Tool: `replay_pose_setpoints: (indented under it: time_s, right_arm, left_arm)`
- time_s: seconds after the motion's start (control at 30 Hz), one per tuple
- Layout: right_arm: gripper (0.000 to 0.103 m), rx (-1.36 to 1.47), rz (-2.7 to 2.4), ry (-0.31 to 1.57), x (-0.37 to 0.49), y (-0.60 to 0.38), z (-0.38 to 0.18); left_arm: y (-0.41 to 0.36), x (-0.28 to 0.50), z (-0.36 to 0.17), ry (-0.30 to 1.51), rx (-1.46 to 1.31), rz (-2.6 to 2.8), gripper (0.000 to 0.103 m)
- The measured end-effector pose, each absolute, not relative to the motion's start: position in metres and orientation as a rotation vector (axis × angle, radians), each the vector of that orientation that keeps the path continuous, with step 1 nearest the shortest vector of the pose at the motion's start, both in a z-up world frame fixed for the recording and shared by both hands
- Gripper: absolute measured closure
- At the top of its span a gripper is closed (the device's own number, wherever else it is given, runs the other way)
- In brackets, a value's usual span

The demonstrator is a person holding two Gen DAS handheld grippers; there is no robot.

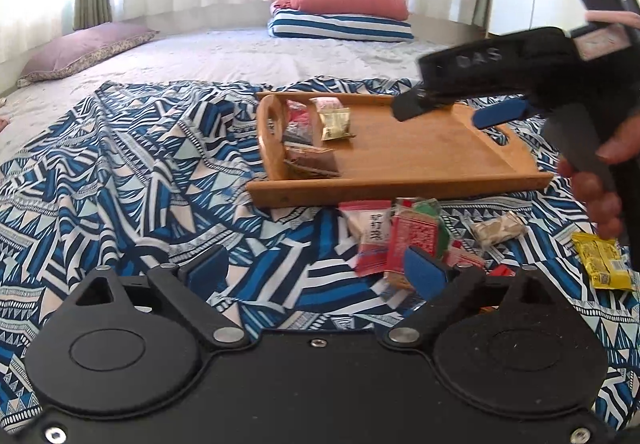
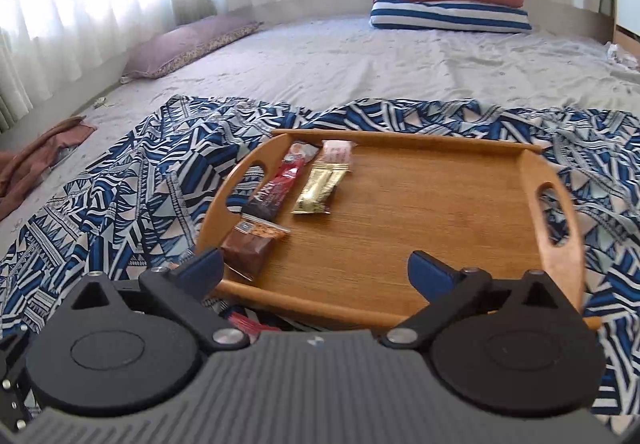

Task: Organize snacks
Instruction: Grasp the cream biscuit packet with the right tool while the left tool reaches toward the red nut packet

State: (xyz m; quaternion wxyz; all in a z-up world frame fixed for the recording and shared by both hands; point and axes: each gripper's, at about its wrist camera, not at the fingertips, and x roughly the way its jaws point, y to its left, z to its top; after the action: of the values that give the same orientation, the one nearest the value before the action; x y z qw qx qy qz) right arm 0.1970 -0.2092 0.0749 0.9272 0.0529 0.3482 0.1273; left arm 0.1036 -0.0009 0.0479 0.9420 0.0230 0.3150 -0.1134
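Observation:
A wooden tray [image 1: 420, 159] [image 2: 432, 211] lies on a blue patterned cloth. It holds a gold packet [image 2: 320, 185] [image 1: 336, 121], a red and dark bar [image 2: 280, 183], a brown packet [image 2: 252, 244] and a pink packet [image 2: 337, 151] along its left side. Loose snacks lie in front of the tray: a red packet [image 1: 412, 240], a white and red packet [image 1: 370, 234], a beige wrapped one [image 1: 498, 230], a yellow packet [image 1: 600, 260]. My left gripper [image 1: 316, 272] is open and empty, low over the cloth beside the pile. My right gripper [image 2: 314, 268] [image 1: 444, 111] is open and empty above the tray's near edge.
The blue patterned cloth [image 1: 140, 171] is spread on a grey bed sheet. A purple pillow [image 1: 84, 51] lies at the far left. A folded pink blanket on a striped cushion [image 1: 344, 9] sits at the back. Curtains hang behind. A brown cloth [image 2: 36, 159] lies at the left.

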Motion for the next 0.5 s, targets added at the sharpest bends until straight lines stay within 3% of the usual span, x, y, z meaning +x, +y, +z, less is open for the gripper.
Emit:
replay_pose_setpoints:
  time_s: [0.1, 0.5]
  right_arm:
    - [0.0, 0.081, 0.232, 0.704, 0.182, -0.225, 0.076]
    - [0.0, 0.074, 0.147, 0.73, 0.122, -0.281, 0.053]
  left_arm:
    - [-0.008, 0.102, 0.049, 0.63, 0.061, -0.222, 0.0]
    - [-0.008, 0.083, 0.054, 0.628, 0.033, -0.26, 0.0]
